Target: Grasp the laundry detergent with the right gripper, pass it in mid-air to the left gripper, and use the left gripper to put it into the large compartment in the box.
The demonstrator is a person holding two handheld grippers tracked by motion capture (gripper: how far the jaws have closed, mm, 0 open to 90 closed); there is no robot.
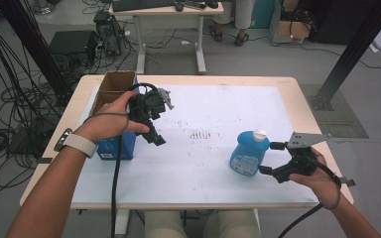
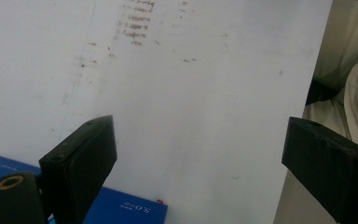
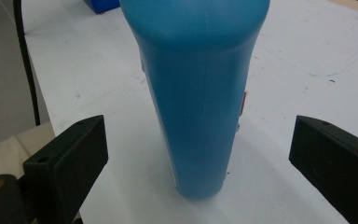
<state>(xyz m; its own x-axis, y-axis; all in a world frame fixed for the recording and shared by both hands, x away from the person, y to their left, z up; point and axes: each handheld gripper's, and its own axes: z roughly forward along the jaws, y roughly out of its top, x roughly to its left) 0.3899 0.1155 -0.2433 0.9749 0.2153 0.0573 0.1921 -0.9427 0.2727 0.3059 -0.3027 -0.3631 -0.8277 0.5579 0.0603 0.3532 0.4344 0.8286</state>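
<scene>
white table mat held a blue carton at its left edge & a blue soap bottle upright near the right, w/ right gripper jaws apart around it, not touching, left gripper jaws apart, empty.
</scene>
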